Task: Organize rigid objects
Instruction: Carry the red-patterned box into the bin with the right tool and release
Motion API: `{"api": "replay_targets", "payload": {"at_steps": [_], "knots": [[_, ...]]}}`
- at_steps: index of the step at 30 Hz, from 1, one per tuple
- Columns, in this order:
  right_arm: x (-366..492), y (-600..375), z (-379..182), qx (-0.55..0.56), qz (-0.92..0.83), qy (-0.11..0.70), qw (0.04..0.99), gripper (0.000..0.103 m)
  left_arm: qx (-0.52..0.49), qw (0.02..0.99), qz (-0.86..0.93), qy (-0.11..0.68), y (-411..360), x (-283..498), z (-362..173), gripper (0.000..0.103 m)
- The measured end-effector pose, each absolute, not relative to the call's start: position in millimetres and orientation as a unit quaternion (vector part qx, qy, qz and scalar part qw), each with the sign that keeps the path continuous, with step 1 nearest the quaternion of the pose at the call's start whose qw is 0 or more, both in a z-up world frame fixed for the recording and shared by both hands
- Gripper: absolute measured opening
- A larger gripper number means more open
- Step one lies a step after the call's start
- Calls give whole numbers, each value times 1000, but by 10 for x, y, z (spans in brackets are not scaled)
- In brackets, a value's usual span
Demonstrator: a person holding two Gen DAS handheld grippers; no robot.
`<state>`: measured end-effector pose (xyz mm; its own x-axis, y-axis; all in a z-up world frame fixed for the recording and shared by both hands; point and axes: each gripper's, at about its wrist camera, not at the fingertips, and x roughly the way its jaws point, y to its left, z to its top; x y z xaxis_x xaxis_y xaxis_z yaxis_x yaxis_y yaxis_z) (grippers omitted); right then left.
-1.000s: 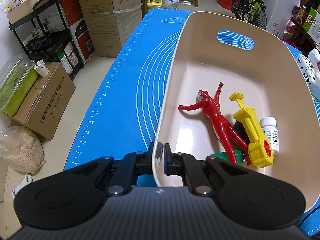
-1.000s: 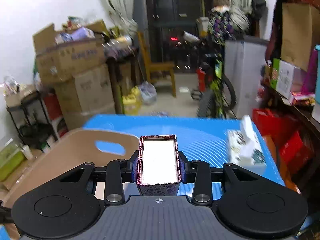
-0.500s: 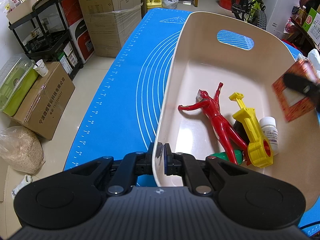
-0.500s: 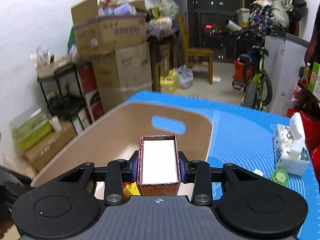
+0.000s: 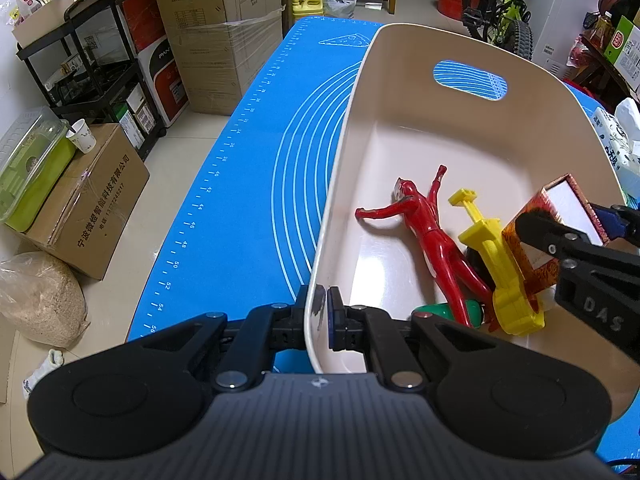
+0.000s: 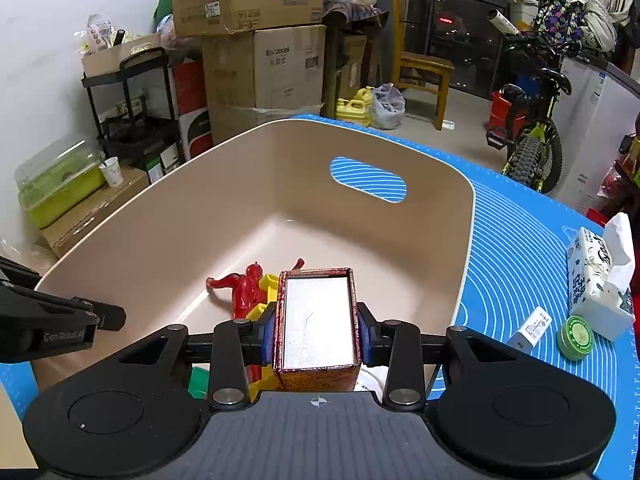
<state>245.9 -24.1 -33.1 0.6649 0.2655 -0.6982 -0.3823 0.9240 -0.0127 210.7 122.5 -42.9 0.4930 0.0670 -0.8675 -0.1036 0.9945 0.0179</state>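
**Letting the box go inside the tub**

The left hand-held gripper (image 5: pixel 322 312) is clamped on the near rim of the tub (image 5: pixel 400 52), pinning it to the blue tabletop (image 5: pixel 248 184). The right hand-held gripper (image 6: pixel 318 330) carries the box (image 6: pixel 318 320) low over the tub's near right corner, and its jaws are opening, though the blue pads look to be against the box's sides.

Below the box lie a red figure (image 5: pixel 424 220), a yellow toy (image 5: pixel 496 264), a green piece (image 5: pixel 460 312) and something white, mostly hidden (likely a bottle). The box appears to sit right against the yellow toy, so a drop here would probably land it tilted on that pile.

The better move, I'd judge, is to lower it until it bears on something firm, or shift it far-left toward the bare floor of the tub, then spread the jaws fully and lift straight out. Keep the left grip steady throughout.

A small white item (image 6: pixel 532 326), a green tin (image 6: pixel 576 338) and a tissue pack (image 6: pixel 596 276) wait on the right.
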Motion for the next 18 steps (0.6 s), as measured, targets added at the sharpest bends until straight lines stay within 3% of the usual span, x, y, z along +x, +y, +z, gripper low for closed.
{"api": "replay_targets", "payload": {"at_steps": [3,6,18], "knots": [[2468,-314,-249,-64,181,363,912,50,-18,864,49,501,1224,2106,-429,10],[2444,-393,-130,-50,177,344,921,69,-18,864,49,501,1225,2106,-430,10],[2606,-1020,174,-4,85,295,952,75,-18,864,50,501,1216,2122,-420,10]]}}
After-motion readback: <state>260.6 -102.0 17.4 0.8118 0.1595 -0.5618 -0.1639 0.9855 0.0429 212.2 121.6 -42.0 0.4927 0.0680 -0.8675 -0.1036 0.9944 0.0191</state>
